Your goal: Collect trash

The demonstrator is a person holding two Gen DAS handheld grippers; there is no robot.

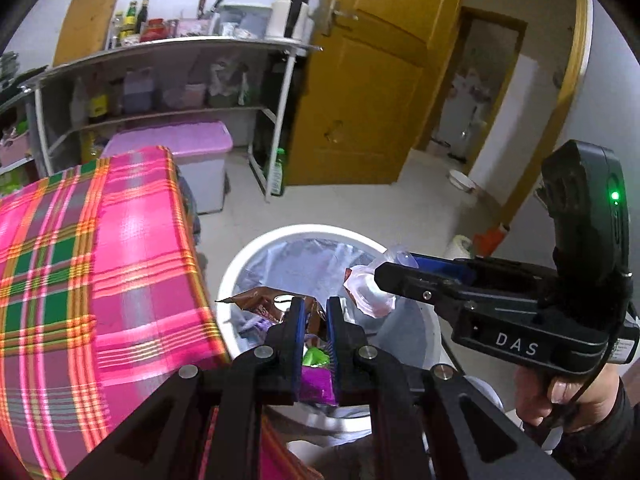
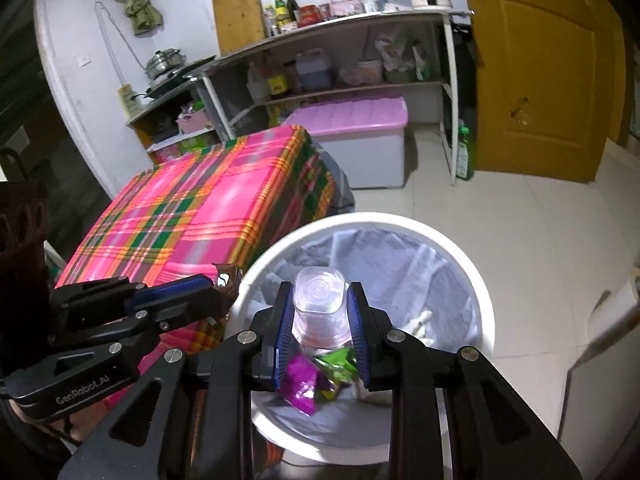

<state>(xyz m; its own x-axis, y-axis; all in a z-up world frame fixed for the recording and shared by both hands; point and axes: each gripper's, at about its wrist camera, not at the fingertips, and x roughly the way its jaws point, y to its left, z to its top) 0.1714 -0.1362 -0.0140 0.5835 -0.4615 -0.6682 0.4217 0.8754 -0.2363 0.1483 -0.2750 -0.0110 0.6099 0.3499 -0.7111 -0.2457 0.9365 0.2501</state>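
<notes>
Bin rim (image 2: 476, 280) beside tablecloth edge (image 2: 256, 240)

White letters "DAS" stand on the black side of the right gripper (image 1: 382, 274) body, seen just right of the left gripper (image 1: 313, 316), and "GenRobot.AI" stands on the left gripper's body, at the lower left of the right gripper's view.

Pale tiled floor (image 2: 520, 216) under and ahead of both tools. White bin (image 2: 486, 304) with clear liner standing on it right below the tools, touching a desk (image 2: 208, 208) in pink plaid cloth leftward. Farther ahead: lilac-lidded storage box (image 2: 360, 136), green bottle (image 2: 464, 152), metal shelf rack (image 2: 448, 92).
</notes>
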